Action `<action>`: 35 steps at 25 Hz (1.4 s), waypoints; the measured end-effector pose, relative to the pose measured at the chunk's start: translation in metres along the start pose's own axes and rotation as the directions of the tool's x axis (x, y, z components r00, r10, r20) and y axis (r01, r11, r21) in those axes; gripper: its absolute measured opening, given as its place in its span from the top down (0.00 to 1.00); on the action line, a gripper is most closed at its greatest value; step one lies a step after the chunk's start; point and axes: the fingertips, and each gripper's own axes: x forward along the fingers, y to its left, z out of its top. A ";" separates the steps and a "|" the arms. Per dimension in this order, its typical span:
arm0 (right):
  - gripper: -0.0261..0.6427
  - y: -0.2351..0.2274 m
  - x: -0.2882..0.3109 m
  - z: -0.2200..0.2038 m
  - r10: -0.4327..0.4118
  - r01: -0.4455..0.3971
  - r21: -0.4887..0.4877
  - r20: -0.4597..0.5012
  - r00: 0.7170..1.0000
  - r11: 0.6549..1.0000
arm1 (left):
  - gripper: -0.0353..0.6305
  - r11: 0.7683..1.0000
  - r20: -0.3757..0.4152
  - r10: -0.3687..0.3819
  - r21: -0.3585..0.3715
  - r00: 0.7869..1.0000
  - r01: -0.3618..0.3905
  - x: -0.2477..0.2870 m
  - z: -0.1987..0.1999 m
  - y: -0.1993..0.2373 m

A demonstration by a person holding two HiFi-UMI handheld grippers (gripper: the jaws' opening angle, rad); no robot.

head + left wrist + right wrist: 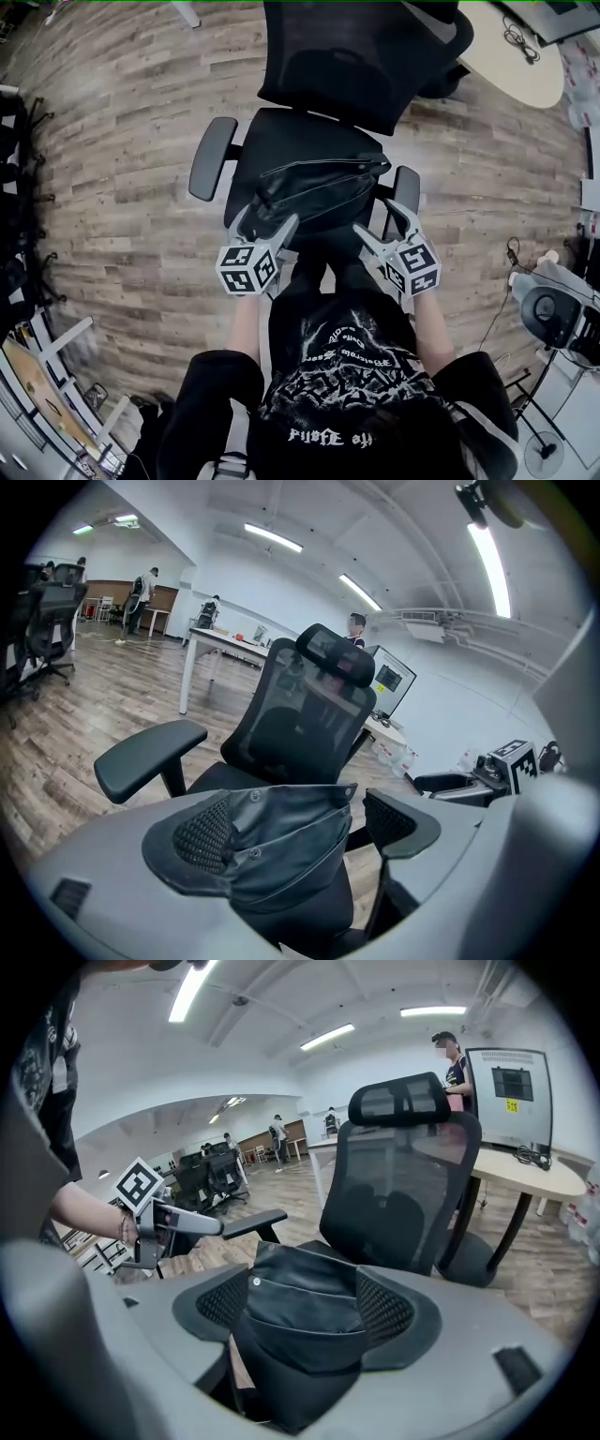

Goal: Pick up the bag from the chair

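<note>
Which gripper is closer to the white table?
Right. The right gripper is at the end of the bag on the same side as the table. The left gripper is at the bag's other end, farther from the table.

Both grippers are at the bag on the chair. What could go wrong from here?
The left gripper is open with soft, folded bag fabric against only one pad; closing here may pinch a loose flap that slips. The right gripper sits close to the armrest, so the lift could knock it.
</note>
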 end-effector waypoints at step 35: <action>0.41 -0.122 0.182 -0.077 0.281 -0.342 -0.071 -0.428 0.859 0.937 | 0.27 0.984 -0.409 -0.114 -0.169 0.905 0.048 0.154 -0.082 0.087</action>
